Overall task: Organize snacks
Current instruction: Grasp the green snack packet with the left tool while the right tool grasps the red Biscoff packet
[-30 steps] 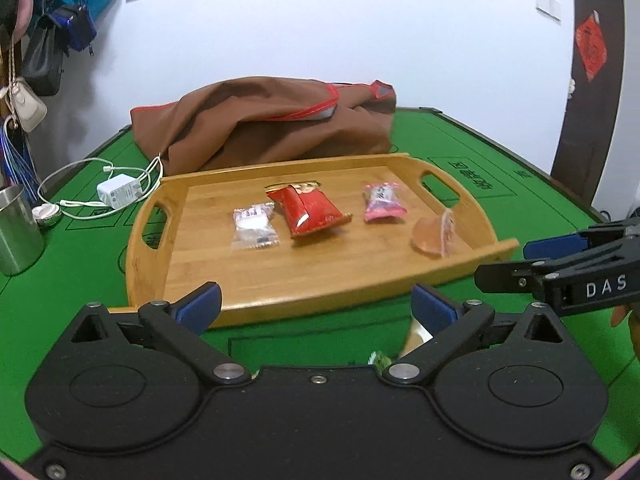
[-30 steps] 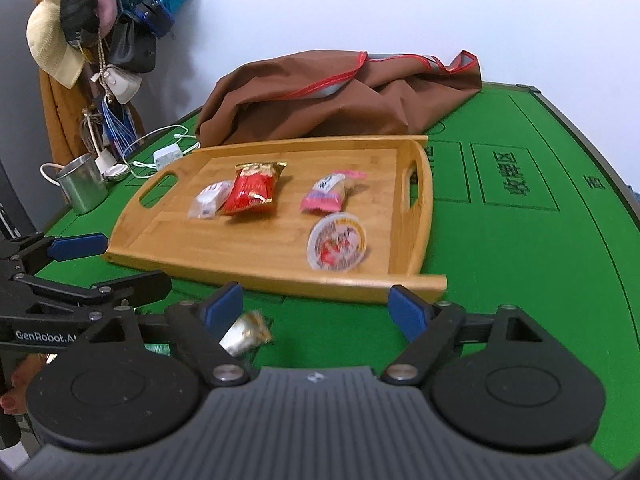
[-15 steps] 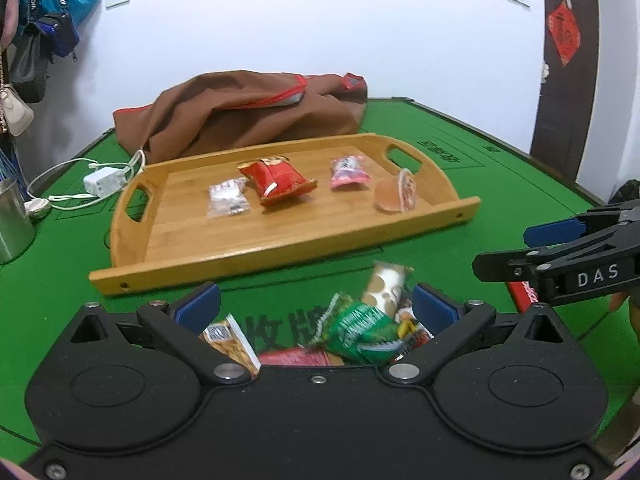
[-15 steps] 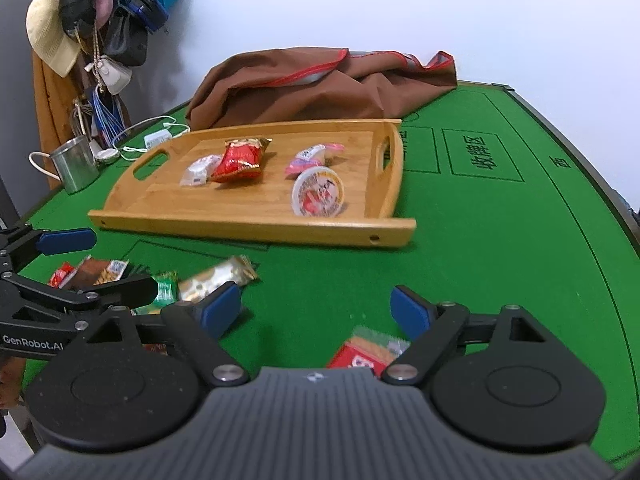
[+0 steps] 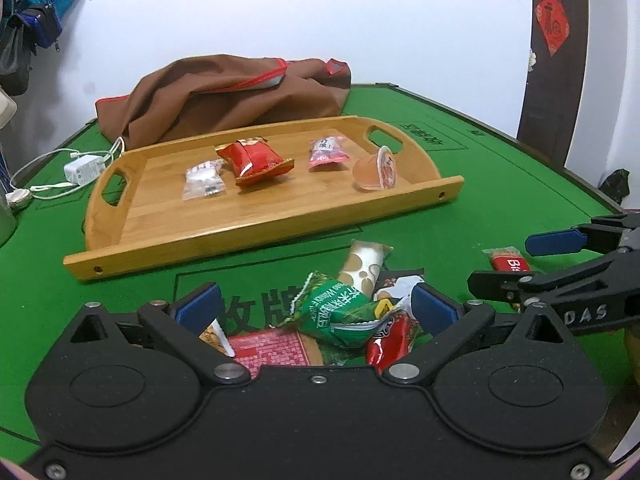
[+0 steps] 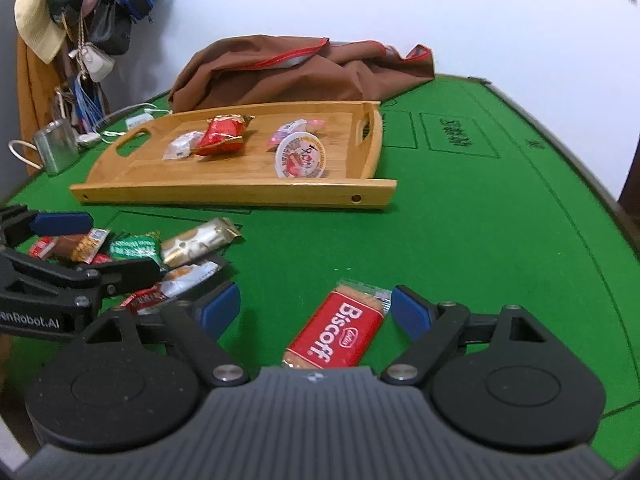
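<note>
My right gripper (image 6: 316, 310) is spread wide around the biscuit packet (image 6: 338, 330), untouched on the green table (image 6: 480, 240), its long axis running near-left to far-right. My left gripper (image 5: 316, 308) gapes over the snack pile (image 5: 352, 312).

The left gripper (image 5: 316, 306) tilts down over the table (image 5: 460, 208), jaws wide apart. The right gripper (image 6: 316, 312) beside it does likewise, gripping nothing.
</note>
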